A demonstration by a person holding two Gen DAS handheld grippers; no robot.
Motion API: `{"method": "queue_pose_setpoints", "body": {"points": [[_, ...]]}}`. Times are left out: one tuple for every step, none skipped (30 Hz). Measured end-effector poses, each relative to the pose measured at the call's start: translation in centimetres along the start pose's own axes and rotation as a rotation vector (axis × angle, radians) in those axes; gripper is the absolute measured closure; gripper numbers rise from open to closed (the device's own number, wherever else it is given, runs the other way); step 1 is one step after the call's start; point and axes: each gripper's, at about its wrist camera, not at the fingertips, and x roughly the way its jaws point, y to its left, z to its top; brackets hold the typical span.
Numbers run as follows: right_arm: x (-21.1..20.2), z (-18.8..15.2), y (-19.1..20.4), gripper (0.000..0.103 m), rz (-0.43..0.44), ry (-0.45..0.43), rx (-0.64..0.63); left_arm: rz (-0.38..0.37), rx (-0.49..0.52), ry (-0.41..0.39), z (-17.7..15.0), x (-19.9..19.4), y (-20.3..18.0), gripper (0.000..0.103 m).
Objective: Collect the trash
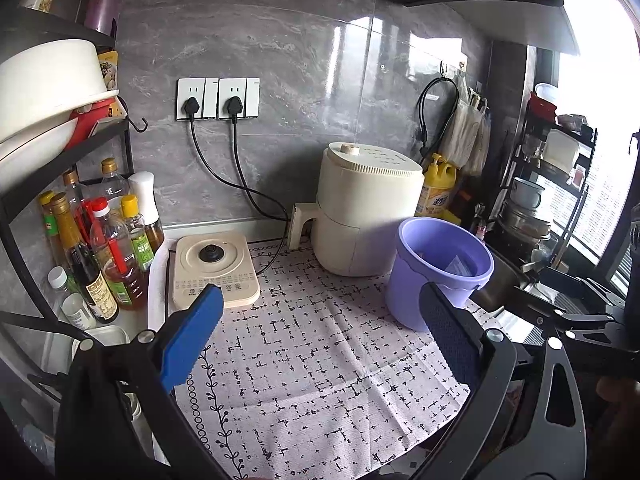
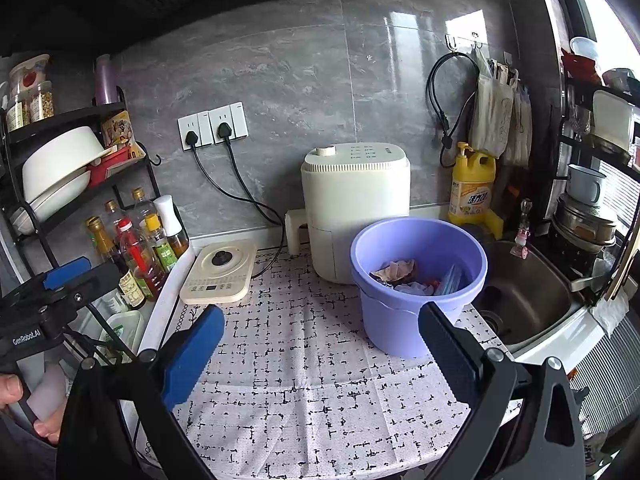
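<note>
A purple plastic bucket (image 2: pixel 416 284) stands on the patterned cloth (image 2: pixel 312 376) to the right of centre. Crumpled paper and wrappers (image 2: pixel 396 272) lie inside it. In the left wrist view the same bucket (image 1: pixel 436 268) shows a bit of paper at its bottom. My right gripper (image 2: pixel 320 340) is open over the cloth, with nothing between its blue pads (image 2: pixel 192 354); the bucket sits just beyond its right finger. My left gripper (image 1: pixel 324 336) is open too, empty, low over the cloth left of the bucket. From the right wrist camera, part of the left gripper (image 2: pixel 60 280) shows at the far left, held by a hand.
A cream air fryer (image 2: pixel 354 208) stands behind the bucket, a flat cream cooker base (image 2: pixel 220 272) to its left. Several sauce bottles (image 2: pixel 136 256) and a black rack (image 2: pixel 60 168) fill the left side. A steel sink (image 2: pixel 524 296) lies right of the bucket, a yellow detergent bottle (image 2: pixel 472 184) behind.
</note>
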Motion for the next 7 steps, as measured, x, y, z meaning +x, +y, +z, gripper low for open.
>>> {"method": "queue_pose_setpoints", "body": {"points": [[0.1,0.0,0.0,0.008,0.000,0.002,0.000,0.001,-0.004,0.002,0.0,0.1,0.1,0.006],[0.3,0.0,0.0,0.008,0.000,0.004,-0.001,0.000,-0.009,0.005,0.0,0.3,0.2,0.006],[0.4,0.0,0.0,0.008,0.001,0.006,-0.002,0.000,-0.013,0.009,-0.1,0.4,0.3,0.006],[0.5,-0.1,0.0,0.008,0.000,0.008,-0.004,0.002,-0.016,0.013,-0.1,0.6,0.4,0.006],[0.6,-0.1,0.0,0.008,0.001,0.010,-0.007,0.006,-0.019,0.016,-0.2,0.8,0.5,0.006],[0.9,-0.2,0.0,0.008,0.001,0.015,-0.013,0.011,-0.024,0.022,-0.3,1.1,0.7,0.006],[1.3,-0.2,0.0,0.008,0.000,0.026,-0.020,0.020,-0.031,0.031,-0.4,1.4,0.9,0.006]]}}
